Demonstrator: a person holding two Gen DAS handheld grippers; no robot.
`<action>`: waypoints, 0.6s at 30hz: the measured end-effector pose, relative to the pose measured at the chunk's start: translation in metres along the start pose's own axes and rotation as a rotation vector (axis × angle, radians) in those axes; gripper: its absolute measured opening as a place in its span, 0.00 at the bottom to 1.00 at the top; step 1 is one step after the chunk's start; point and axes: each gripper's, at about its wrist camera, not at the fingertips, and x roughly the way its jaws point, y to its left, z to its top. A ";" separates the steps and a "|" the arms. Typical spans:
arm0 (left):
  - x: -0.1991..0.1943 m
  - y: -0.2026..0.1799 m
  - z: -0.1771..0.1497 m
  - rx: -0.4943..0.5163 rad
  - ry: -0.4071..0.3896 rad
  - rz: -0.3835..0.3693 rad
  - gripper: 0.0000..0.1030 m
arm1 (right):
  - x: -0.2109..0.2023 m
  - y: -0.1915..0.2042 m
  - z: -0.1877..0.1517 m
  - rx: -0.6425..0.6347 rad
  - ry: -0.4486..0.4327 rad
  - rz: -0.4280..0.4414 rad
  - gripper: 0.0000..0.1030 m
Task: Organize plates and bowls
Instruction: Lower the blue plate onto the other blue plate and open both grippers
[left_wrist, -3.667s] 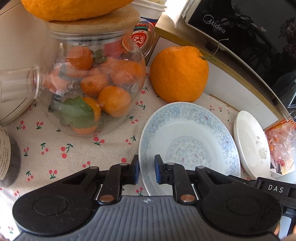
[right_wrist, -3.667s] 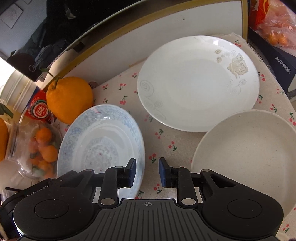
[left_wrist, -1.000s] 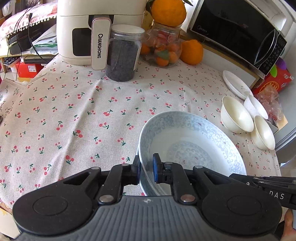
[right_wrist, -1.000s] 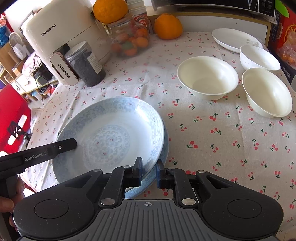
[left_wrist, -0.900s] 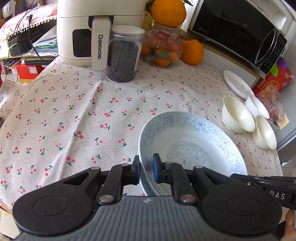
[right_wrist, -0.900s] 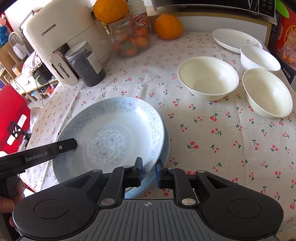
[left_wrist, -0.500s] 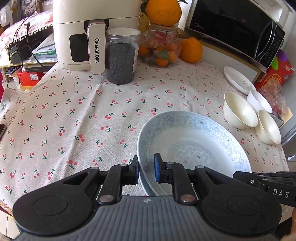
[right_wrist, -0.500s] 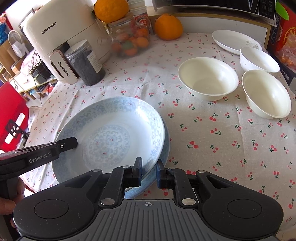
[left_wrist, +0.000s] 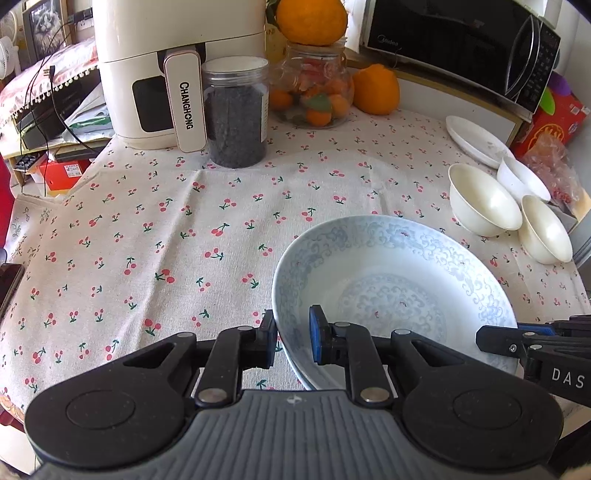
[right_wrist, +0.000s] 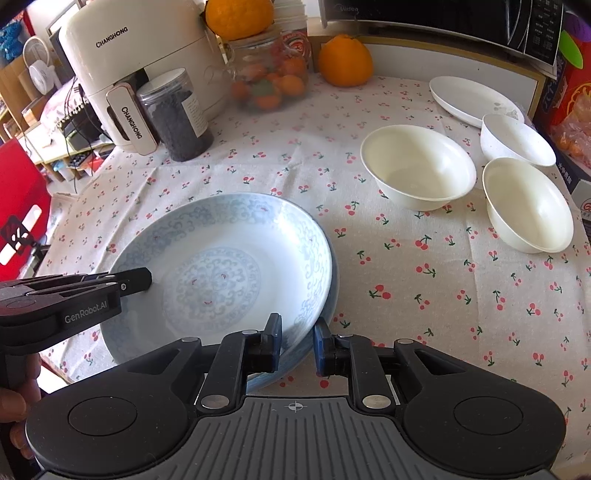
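Observation:
A blue-patterned deep plate (left_wrist: 395, 295) (right_wrist: 221, 266) rests on top of a second blue plate (right_wrist: 328, 295) on the cherry tablecloth. My left gripper (left_wrist: 293, 334) straddles its near-left rim, jaws slightly parted. My right gripper (right_wrist: 297, 341) straddles the opposite rim, jaws slightly apart. Each gripper shows in the other view: left (right_wrist: 136, 278), right (left_wrist: 491, 338). Three white bowls (right_wrist: 417, 171) (right_wrist: 528, 203) (right_wrist: 517, 138) and a white plate (right_wrist: 472, 98) sit at the right.
An air fryer (left_wrist: 166, 66), a dark jar (left_wrist: 236, 110), a glass jar of oranges (left_wrist: 314, 88), a loose orange (left_wrist: 376, 88) and a microwave (left_wrist: 461, 48) stand at the back. A red box (left_wrist: 554, 122) is at far right. The table edge is near me.
Since 3.7 s ago the blue plate came from beside the orange to the table's front, onto another blue plate. In the last second both grippers' jaws have widened slightly.

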 end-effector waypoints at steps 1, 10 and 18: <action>0.000 0.000 -0.001 0.000 0.002 0.003 0.15 | 0.000 0.001 0.000 -0.005 -0.002 -0.004 0.17; 0.005 -0.002 -0.004 -0.010 0.027 0.016 0.15 | 0.001 0.009 -0.007 -0.070 -0.030 -0.063 0.18; 0.006 -0.005 -0.005 0.001 0.024 0.032 0.15 | 0.004 0.017 -0.011 -0.124 -0.046 -0.105 0.20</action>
